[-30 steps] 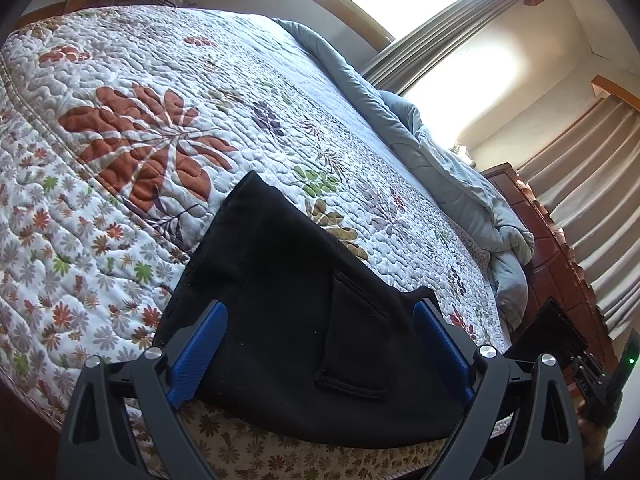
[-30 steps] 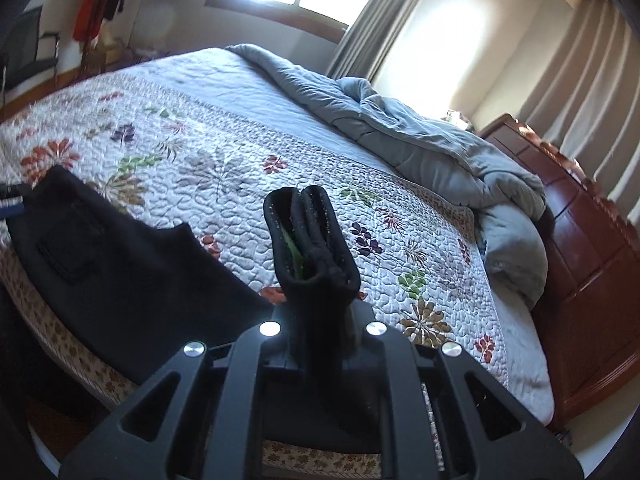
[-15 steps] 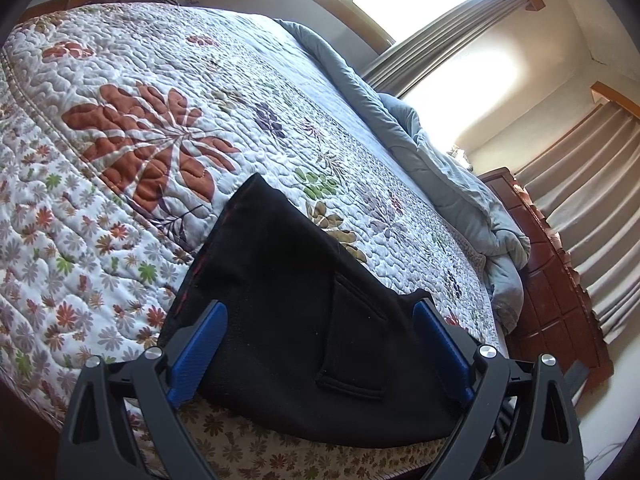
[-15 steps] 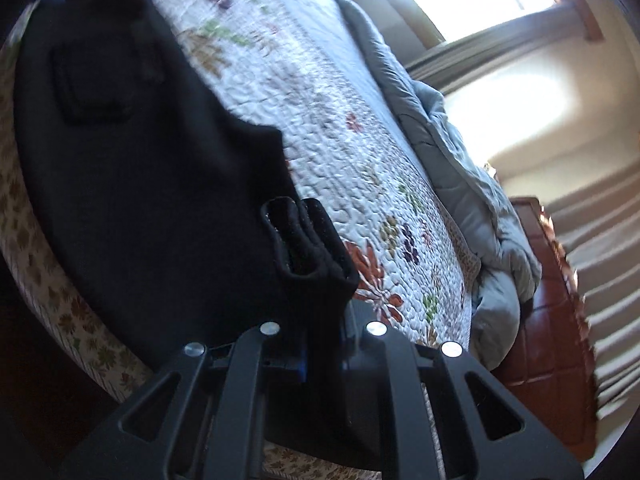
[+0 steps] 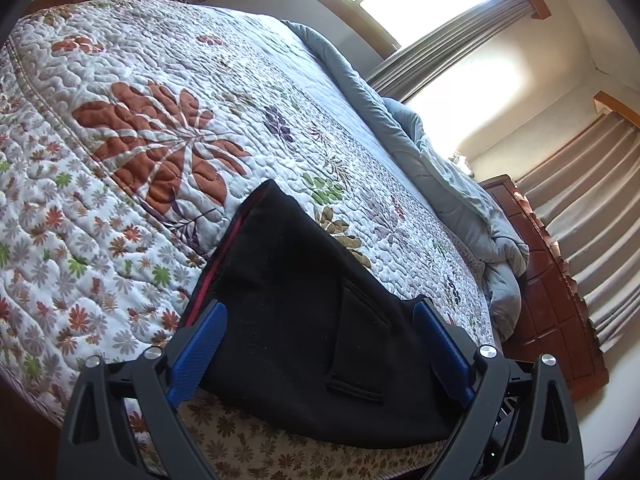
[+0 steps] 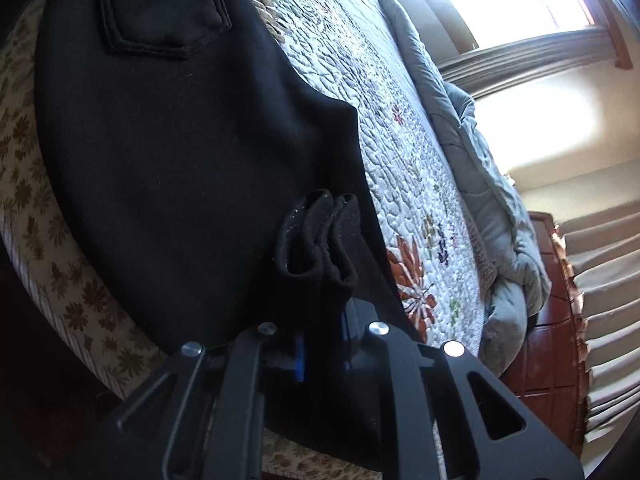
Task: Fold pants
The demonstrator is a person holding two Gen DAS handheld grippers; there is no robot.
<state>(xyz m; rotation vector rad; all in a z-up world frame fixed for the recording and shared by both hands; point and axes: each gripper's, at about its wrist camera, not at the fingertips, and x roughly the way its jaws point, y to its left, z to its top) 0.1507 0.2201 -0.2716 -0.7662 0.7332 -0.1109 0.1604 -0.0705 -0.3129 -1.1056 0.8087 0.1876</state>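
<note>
The black pants (image 5: 304, 308) lie on the floral quilt at the near edge of the bed, back pocket (image 5: 360, 344) facing up. My left gripper (image 5: 320, 340) is open, its blue fingers (image 5: 200, 344) standing wide to either side of the waist part, empty. In the right wrist view the pants (image 6: 180, 140) fill the left side, with the pocket (image 6: 160, 12) at the top. My right gripper (image 6: 322, 344) is shut on a bunched fold of the leg ends (image 6: 320, 248), held over the laid-out pants.
The quilted bed (image 5: 140, 128) runs away from me. A grey duvet (image 5: 460, 184) is bunched along its far side. A wooden headboard (image 5: 548, 292) and curtains (image 5: 600, 208) stand at the right. The bed's patterned side (image 6: 60, 280) drops off below the pants.
My right gripper has swung left and down with the leg ends, bringing them over the pants' seat. My left gripper has barely moved and stays open.
</note>
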